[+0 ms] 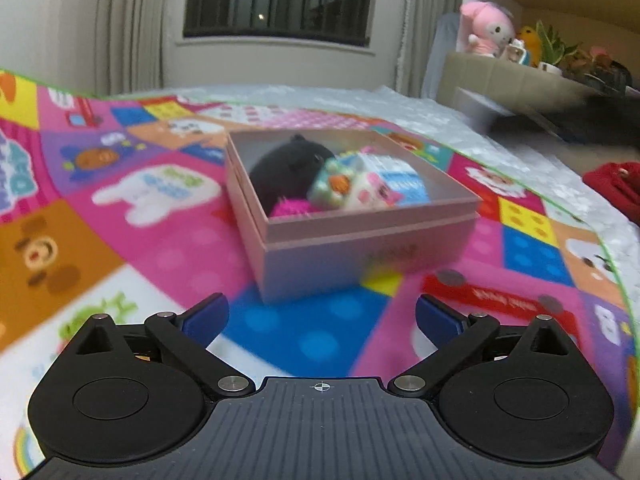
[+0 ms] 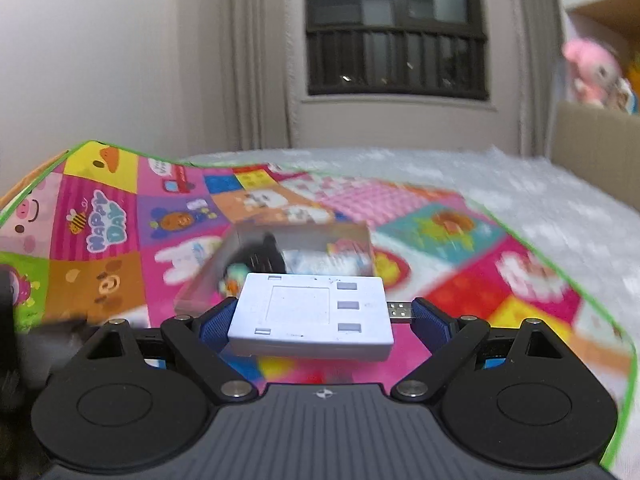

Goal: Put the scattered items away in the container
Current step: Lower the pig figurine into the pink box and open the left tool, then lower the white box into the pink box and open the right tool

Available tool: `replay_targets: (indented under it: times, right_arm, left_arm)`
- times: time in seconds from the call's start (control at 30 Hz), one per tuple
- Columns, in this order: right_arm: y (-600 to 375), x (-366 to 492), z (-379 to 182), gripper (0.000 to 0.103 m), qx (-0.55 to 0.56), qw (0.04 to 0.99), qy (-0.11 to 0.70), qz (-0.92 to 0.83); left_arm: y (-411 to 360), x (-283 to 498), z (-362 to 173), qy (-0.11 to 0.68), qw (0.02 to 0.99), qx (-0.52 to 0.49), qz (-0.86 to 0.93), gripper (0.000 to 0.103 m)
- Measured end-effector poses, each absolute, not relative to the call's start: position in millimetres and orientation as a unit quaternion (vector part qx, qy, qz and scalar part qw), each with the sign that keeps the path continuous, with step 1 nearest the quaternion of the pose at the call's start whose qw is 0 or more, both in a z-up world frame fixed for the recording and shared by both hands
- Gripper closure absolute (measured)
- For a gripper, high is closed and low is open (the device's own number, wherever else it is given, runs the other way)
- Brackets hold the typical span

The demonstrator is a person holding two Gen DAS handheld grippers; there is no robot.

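A pink square box (image 1: 360, 240) stands on the colourful play mat (image 1: 120, 240). Inside it lie a black plush (image 1: 280, 164), a pink fuzzy ball (image 1: 290, 210), a small patterned cube (image 1: 334, 188) and a blue-and-white carton (image 1: 400, 180). My left gripper (image 1: 322, 316) hangs open just in front of the box, nothing between its blue fingers. In the right wrist view my right gripper (image 2: 320, 320) is shut on a white USB hub (image 2: 310, 316), its plug against the right pad. The box (image 2: 280, 256) shows blurred right behind the hub.
The mat (image 2: 100, 220) lies on a grey-white bed cover (image 1: 440, 108). Plush toys (image 1: 486, 28) line a headboard shelf at the right. A red item (image 1: 616, 184) lies at the right edge. Wall, curtains and a barred window (image 1: 280, 0) stand behind.
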State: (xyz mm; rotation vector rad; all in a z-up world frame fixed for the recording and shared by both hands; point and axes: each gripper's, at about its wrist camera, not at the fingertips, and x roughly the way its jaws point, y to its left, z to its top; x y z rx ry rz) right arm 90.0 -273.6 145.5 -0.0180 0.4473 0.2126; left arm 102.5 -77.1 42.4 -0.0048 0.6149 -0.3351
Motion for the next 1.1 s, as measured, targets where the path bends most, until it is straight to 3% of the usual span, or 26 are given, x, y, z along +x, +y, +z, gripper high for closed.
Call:
replay_targets:
  times: [0.2, 0.27, 0.47, 0.57, 0.63, 0.67, 0.7, 0.83, 0.97, 1.1]
  right_arm:
    - [-251, 209, 161, 0.011, 0.016, 0.964, 0.234, 0.126]
    - [-253, 240, 157, 0.003, 0.039, 0.961, 0.244, 0.121]
    - [-246, 220, 139, 0.005, 0.012, 0.954, 0.267, 0.137]
    - [-232, 188, 124, 0.016, -0.045, 0.941, 0.285, 0.176]
    - [-226, 179, 115, 0.035, -0.061, 0.925, 0.315, 0.204]
    - [-223, 179, 108, 0.049, -0.072, 0.917, 0.335, 0.205]
    - [-219, 181, 104, 0.053, -0.077, 0.914, 0.342, 0.203]
    - [-219, 190, 101, 0.055, -0.066, 0.924, 0.331, 0.181]
    - [-214, 220, 92, 0.065, -0.067, 0.938, 0.319, 0.116]
    - [-214, 224, 92, 0.068, -0.034, 0.935, 0.333, 0.116]
  left_arm:
    - [-67, 90, 46, 0.299, 0.939, -0.007, -0.167, 0.0]
    - [-60, 91, 46, 0.303, 0.94, -0.011, -0.159, 0.0]
    - [-45, 97, 44, 0.311, 0.938, -0.036, -0.148, 0.0]
    - [-47, 98, 40, 0.317, 0.935, -0.044, -0.152, 0.0]
    - [-51, 95, 40, 0.319, 0.934, -0.043, -0.158, 0.0]
    - [-52, 93, 40, 0.318, 0.933, -0.042, -0.161, 0.0]
    - [-52, 92, 41, 0.318, 0.933, -0.041, -0.163, 0.0]
    - [-50, 89, 43, 0.315, 0.936, -0.038, -0.153, 0.0]
    - [-48, 88, 44, 0.32, 0.936, -0.039, -0.14, 0.0]
    - [-46, 84, 43, 0.322, 0.936, -0.03, -0.137, 0.0]
